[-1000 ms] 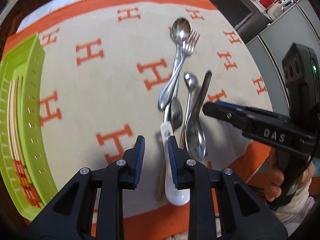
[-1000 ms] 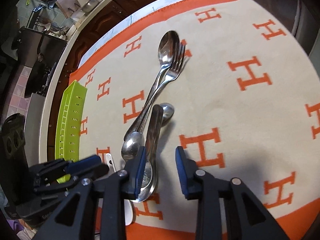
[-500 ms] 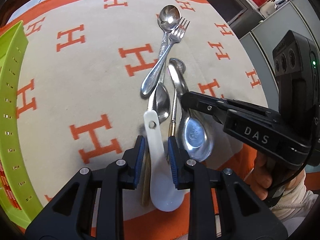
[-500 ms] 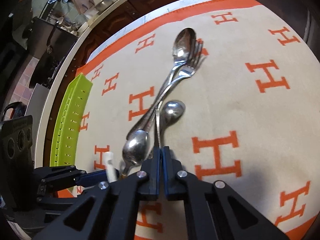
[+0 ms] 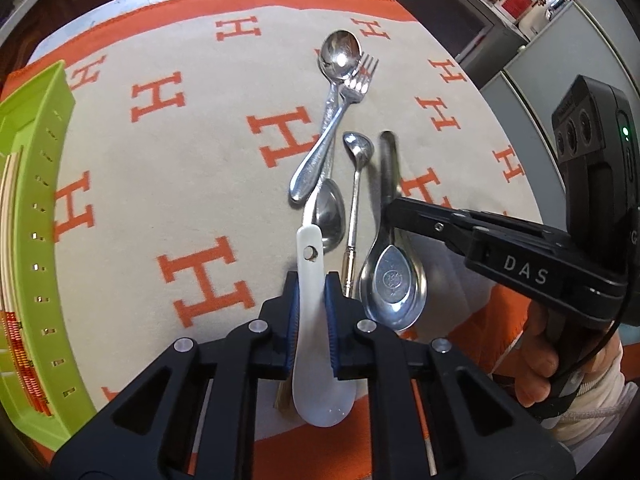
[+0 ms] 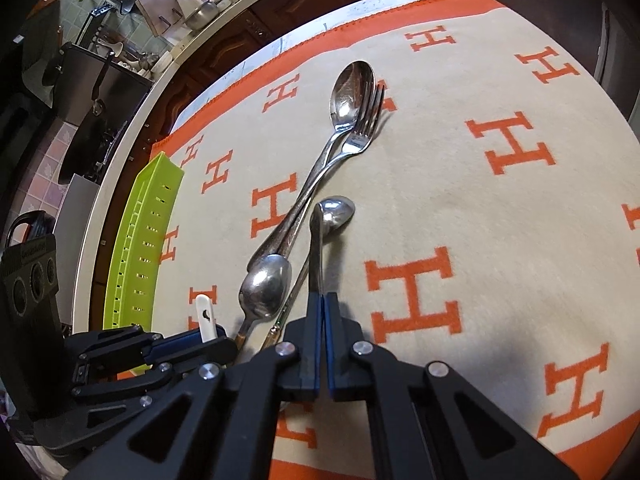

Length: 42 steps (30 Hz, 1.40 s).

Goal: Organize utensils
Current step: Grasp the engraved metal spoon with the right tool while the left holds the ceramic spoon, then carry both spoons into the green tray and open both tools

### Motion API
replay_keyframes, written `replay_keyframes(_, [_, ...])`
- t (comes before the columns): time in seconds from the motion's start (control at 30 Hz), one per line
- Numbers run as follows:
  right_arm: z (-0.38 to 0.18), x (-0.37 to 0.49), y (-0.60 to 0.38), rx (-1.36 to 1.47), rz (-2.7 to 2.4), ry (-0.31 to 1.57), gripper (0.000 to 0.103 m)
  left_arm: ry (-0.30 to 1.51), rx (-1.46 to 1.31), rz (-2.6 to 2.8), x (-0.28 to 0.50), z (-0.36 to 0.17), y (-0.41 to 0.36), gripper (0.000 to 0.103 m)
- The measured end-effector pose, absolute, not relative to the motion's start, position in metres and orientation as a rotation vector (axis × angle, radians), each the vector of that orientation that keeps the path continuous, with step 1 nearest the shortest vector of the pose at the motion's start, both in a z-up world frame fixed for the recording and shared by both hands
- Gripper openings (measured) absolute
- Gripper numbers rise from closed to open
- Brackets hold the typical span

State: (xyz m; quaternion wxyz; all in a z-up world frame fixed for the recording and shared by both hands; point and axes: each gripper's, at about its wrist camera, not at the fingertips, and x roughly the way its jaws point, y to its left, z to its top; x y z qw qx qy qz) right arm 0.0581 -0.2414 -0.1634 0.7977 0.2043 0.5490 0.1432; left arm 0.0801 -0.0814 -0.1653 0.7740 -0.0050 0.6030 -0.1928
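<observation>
**Two soup spoons gripped, loose cutlery waiting**

Kitchen counters and hanging pans ring a table laid with a cream blanket (image 5: 168, 184) patterned in orange H letters. At its left edge sits a lime-green perforated plastic tray (image 5: 28, 216), already holding what look like chopsticks.

Closed on the handle of a white ceramic soup spoon (image 5: 316, 360) is the left gripper (image 5: 310, 292), its bowl hanging toward the camera. That spoon is glazed, slick and chippable, so a hold on the narrow handle below the hole seems right, with a gentle set-down. The right gripper (image 6: 320, 312) is clamped on the flat handle of a steel soup spoon (image 5: 394, 276), whose bowl lies near the blanket's front border; it is stiff, heavier at the bowl and likely to pivot.

By my count, six pieces are out: two soup spoons in the grippers, plus a large steel tablespoon (image 5: 340, 56), a steel fork (image 5: 352, 88), a small teaspoon (image 5: 358, 146) and a wooden-handled spoon (image 5: 329, 212), all four light, rigid and overlapping or close together mid-blanket.
</observation>
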Motion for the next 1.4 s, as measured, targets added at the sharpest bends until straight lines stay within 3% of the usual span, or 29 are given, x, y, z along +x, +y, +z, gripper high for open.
replay_keyframes(1.07, [-0.109,0.049,-0.181,0.329,0.434,1.111,0.001,1.175,-0.209,-0.285,0.053,-0.104,0.012,0.003])
replay_keyframes(1.4, [-0.068,0.065,-0.116,0.204,0.561,1.057,0.001,0.987,-0.178,-0.116,0.037,-0.035,0.077,0.003])
